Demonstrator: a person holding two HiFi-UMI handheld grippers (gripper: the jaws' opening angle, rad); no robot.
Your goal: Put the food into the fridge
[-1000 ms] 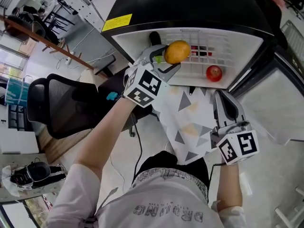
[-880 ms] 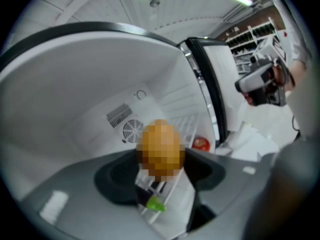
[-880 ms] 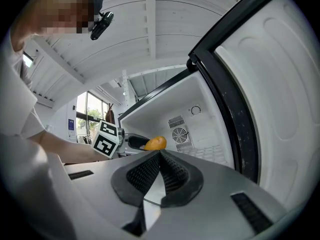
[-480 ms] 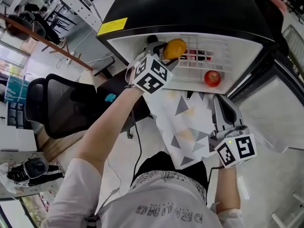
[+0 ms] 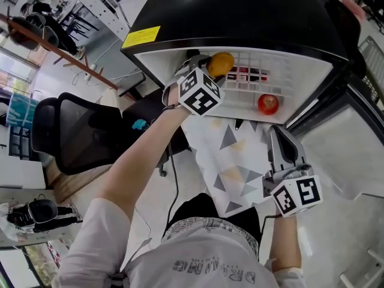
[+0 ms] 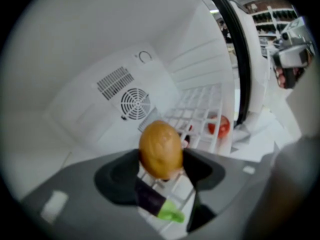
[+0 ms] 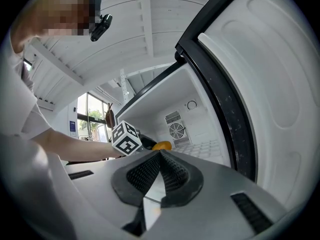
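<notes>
Fridge (image 5: pixel 240 11) standing open. Left hand-held gripper (image 5: pixel 210 74) reaching inside above wire shelf (image 5: pixel 288 71), gripping fruit (image 5: pixel 221 64). Right hand-held gripper (image 5: pixel 279 134) hanging outside fridge, jaws pressing together, empty. Apple (image 5: pixel 267 104) lying on shelf.

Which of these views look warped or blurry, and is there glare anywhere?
Left gripper view: fisheye bending, dark round border, blurred near foreground, the orange fruit fairly sharp. Right gripper view: the fridge door curves strongly. Head view: sharp, with a soft sheen on the fridge's black top.
</notes>
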